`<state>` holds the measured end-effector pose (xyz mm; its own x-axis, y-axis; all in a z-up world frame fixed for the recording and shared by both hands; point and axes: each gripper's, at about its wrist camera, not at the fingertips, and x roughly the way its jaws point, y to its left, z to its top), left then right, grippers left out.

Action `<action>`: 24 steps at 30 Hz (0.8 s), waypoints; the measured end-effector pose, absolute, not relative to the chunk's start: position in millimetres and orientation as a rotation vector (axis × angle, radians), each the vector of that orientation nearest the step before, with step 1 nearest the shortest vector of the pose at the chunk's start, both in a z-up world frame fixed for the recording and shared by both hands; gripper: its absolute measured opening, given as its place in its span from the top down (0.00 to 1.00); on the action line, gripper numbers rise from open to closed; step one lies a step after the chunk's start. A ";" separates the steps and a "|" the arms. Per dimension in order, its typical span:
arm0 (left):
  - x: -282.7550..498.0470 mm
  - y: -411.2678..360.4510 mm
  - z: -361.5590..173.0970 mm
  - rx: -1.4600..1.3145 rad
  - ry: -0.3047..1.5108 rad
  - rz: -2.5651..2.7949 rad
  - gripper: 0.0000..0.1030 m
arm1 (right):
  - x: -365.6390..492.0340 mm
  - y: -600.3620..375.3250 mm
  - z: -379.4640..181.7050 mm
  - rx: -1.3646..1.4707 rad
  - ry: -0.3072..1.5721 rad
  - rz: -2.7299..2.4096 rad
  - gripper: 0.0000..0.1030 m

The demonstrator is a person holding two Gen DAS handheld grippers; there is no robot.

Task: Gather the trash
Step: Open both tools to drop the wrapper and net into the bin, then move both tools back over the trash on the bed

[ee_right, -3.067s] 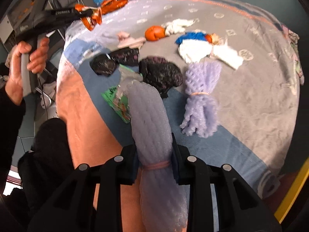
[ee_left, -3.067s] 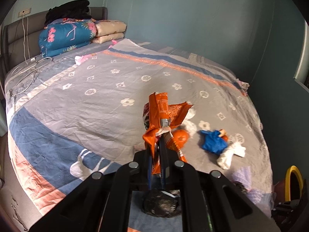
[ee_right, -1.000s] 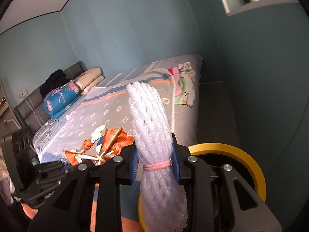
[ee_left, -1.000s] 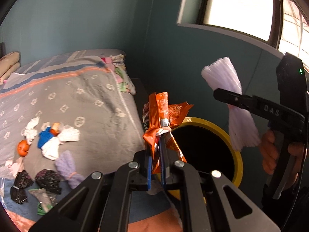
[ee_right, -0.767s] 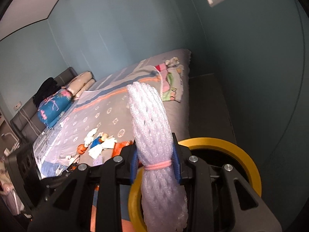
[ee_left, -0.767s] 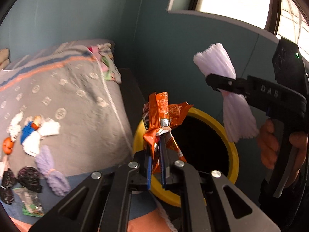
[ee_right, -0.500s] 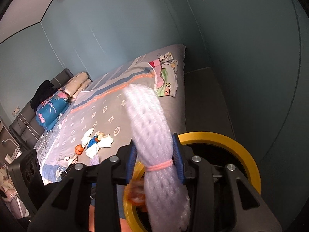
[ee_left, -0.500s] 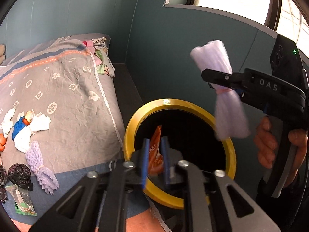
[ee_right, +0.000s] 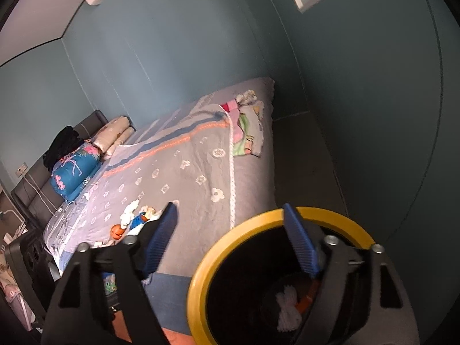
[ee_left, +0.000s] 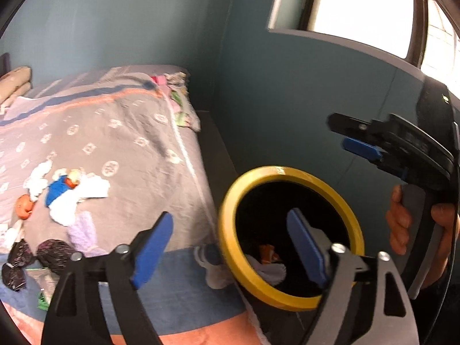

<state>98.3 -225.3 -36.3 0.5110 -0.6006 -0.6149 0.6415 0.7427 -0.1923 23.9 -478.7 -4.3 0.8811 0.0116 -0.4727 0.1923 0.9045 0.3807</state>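
Note:
A black bin with a yellow rim point(ee_left: 283, 171) point(ee_right: 198, 273) stands at the foot of the bed. Inside it lie the orange wrapper point(ee_left: 268, 254) point(ee_right: 306, 297) and the white foam net point(ee_left: 271, 271) point(ee_right: 287, 307). My left gripper point(ee_left: 230, 244) hangs over the bin's near rim, jaws opening, nothing between them. My right gripper point(ee_right: 230, 238) point(ee_left: 355, 136) is above the bin too, jaws opening and empty, held by a hand point(ee_left: 399, 224). More trash lies on the bed: a purple foam net point(ee_left: 83, 233), black bags point(ee_left: 54, 256), an orange ball point(ee_left: 24, 205) and a blue and white wad point(ee_left: 63, 195).
The grey patterned bedspread point(ee_left: 129, 143) point(ee_right: 187, 172) fills the left side, with pillows and a folded blue quilt point(ee_right: 74, 169) at its head. Teal walls close in behind the bin, and a window point(ee_left: 359, 8) sits above. A dark floor strip point(ee_right: 302, 155) runs beside the bed.
Both grippers have opened. The orange wrapper dropped from the left one and the white foam net from the right one, and both now lie in the bin.

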 end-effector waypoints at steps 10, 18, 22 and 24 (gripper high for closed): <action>109.5 -164.5 -17.7 -0.003 0.634 -0.591 0.08 | 31.7 -420.0 15.6 0.265 0.404 0.024 0.08; 122.3 -105.9 -7.6 -0.035 0.597 -0.460 0.08 | 53.0 -369.3 17.3 0.208 0.423 0.079 0.08; 127.1 -76.9 -8.0 -0.048 0.586 -0.397 0.08 | 63.2 -354.9 14.5 0.230 0.435 0.095 0.08; 130.4 -60.9 -10.3 -0.053 0.586 -0.359 0.08 | 72.1 -346.5 11.6 0.229 0.451 0.100 0.08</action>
<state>130.4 -60.9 -10.3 0.7732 -0.3459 -0.5315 0.3161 0.9368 -0.1498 72.1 -346.5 11.6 0.8957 0.1459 -0.4200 -0.0450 0.9695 0.2409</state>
